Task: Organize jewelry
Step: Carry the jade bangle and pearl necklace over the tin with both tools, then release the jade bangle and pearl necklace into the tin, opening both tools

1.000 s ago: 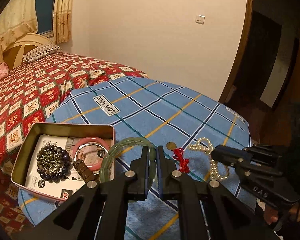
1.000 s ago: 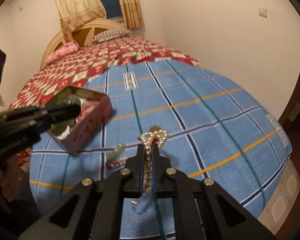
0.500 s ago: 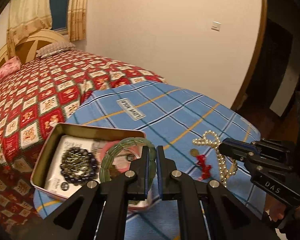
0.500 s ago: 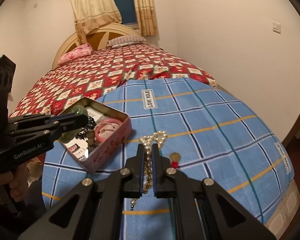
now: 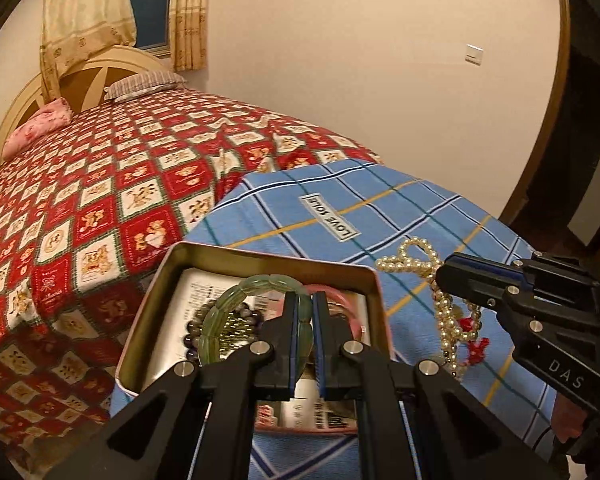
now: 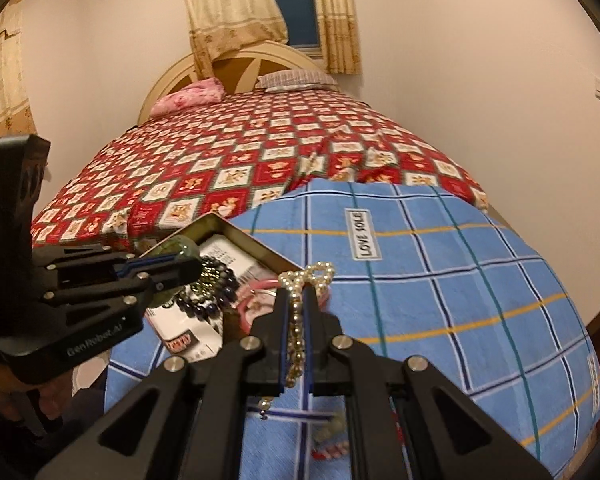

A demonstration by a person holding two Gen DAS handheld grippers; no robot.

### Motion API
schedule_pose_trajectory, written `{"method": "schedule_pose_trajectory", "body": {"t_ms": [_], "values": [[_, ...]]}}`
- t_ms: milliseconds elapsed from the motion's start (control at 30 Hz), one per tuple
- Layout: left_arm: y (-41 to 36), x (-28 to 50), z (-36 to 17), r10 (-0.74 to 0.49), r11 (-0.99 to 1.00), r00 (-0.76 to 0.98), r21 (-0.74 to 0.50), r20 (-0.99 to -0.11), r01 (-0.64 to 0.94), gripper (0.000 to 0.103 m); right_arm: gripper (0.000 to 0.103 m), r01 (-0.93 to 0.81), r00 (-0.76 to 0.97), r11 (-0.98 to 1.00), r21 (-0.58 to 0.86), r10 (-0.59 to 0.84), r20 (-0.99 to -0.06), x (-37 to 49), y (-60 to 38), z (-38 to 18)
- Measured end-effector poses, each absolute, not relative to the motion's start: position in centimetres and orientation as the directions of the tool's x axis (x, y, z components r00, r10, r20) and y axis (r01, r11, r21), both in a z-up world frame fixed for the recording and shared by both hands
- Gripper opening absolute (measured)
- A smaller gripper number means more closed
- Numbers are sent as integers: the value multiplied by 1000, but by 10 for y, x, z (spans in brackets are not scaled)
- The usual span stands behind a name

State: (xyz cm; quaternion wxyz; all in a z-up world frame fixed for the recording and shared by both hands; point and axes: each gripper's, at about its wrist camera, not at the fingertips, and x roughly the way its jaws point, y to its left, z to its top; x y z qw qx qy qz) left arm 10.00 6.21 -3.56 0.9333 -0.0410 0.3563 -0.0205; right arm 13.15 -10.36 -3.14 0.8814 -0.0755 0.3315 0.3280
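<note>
The bed [image 5: 100, 184] under its red and white patchwork quilt fills the far half of what I see, running toward 11 o'clock to the arched headboard [image 6: 236, 68], with a pink pillow [image 5: 40, 126] and a striped one at its head. Nearer me, a blue plaid cloth [image 6: 440, 280] with a "LOVE SOLE" label covers the surface I work over. On its edge, at 10 o'clock from my right wrist, sits the open metal tin [image 5: 172, 280], with a printed card on its floor, a dark bead bracelet [image 6: 208, 292] and a pink bangle [image 6: 256, 296] already inside. My left gripper [image 5: 305, 312] is clenched on the green jade bracelet [image 5: 236, 300], whose ring hangs above the tin's inside, over the dark beads. My right gripper [image 6: 298, 312] is clamped on the pearl necklace [image 6: 308, 276]; its looped end sticks out past my fingertips at 12 o'clock, just by the tin's near corner, and the rest of the strand dangles below. A red tasselled charm [image 5: 474, 338] lies on the cloth behind the pearls, at 3 o'clock from my left jaws
</note>
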Motion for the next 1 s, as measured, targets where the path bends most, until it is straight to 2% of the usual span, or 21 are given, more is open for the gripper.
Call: {"method": "schedule_pose_trajectory", "body": {"t_ms": [567, 667, 700, 767, 833, 867, 900, 967, 1000], "values": [[100, 127, -62, 6, 997, 712, -51, -703, -59, 6, 8, -685, 504, 724, 83, 553, -664, 157, -44, -61], [103, 129, -65, -1, 996, 706, -65, -708, -64, 10, 9, -690, 496, 720, 72, 542, -678, 160, -38, -70], [104, 128, -66, -1, 995, 706, -71, -708, -69, 15, 9, -688, 496, 722, 70, 540, -680, 160, -38, -73], [105, 127, -66, -4, 995, 709, -76, -705, -70, 35, 10, -676, 512, 734, 65, 531, -675, 160, -40, -75], [106, 123, -62, 8, 994, 726, -77, -688, -84, 70, 18, -667, 514, 741, 68, 525, -679, 160, -44, -76], [107, 121, -59, 23, 992, 738, -74, -675, -98, 73, 30, -665, 515, 743, 71, 525, -678, 159, -46, -75], [107, 119, -56, 29, 992, 745, -75, -667, -105, 77, 47, -660, 525, 748, 66, 523, -672, 157, -49, -74], [107, 117, -54, 11, 991, 746, -91, -666, -95, 77, 55, -647, 550, 761, 54, 514, -658, 153, -57, -71], [106, 116, -54, 12, 992, 745, -88, -667, -95, 77, 55, -641, 556, 766, 58, 514, -653, 151, -62, -69]]}}
